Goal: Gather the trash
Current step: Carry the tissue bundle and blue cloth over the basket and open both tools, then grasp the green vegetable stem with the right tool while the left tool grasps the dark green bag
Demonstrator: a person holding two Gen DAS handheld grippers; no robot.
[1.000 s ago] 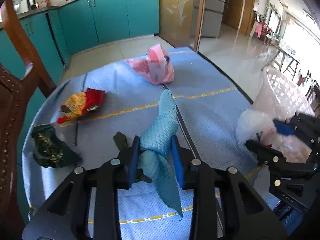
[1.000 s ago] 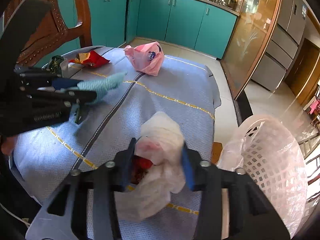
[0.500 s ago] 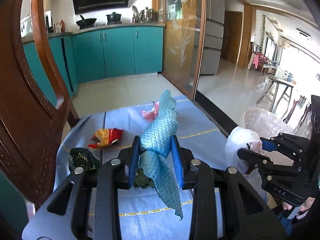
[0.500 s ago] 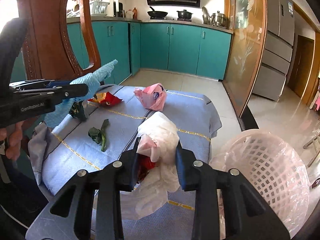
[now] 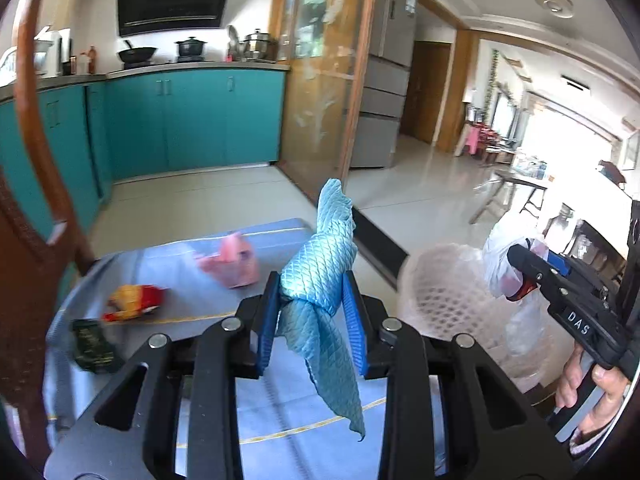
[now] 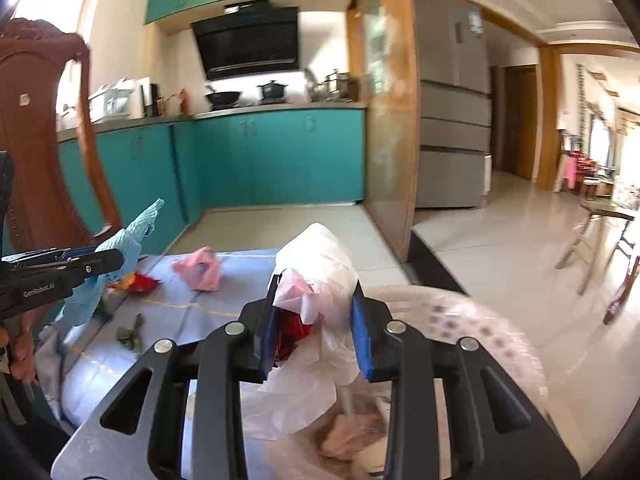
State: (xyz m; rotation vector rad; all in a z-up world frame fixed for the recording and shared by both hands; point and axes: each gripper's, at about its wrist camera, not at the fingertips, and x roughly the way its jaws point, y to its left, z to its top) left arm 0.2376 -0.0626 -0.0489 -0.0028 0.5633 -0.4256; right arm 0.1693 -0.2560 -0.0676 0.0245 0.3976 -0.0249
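Above the blue-clothed table (image 5: 192, 304), both grippers carry loads.

Left gripper (image 5: 312, 312): jaws partly closed, clamped on a blue quilted cloth (image 5: 320, 276) bunched at the pads; one tail stands up, a longer tail hangs down over the table's near edge.

Right gripper (image 6: 316, 320): jaws partly closed, pinching a white plastic bag (image 6: 320, 264) with something red inside; held over the open mouth of a pink lattice basket (image 6: 460, 320) lined with clear film, standing off the table's right edge.

Trash remaining on the table: pink bag (image 5: 230, 260) toward the far edge; red-and-yellow wrapper (image 5: 134, 302) and dark green packet (image 5: 94, 346) near the left edge; wilted green scrap (image 6: 130, 334) nearer the middle.

Risks, judged:
- The bag is gripped by loose film only; its contents could slip out short of the basket if the film slides between the pads.
- A release too near the basket rim could drop the bag onto the floor.
- The cloth's hanging tail could snag the table edge or drag the remaining litter.
- The grippers sit near each other by the basket; crossing paths could knock them together.

Open room: free air above the table and basket; tiled floor beyond the far and right edges. A wooden chair (image 5: 44, 184) stands close by the left edge, limiting movement there.
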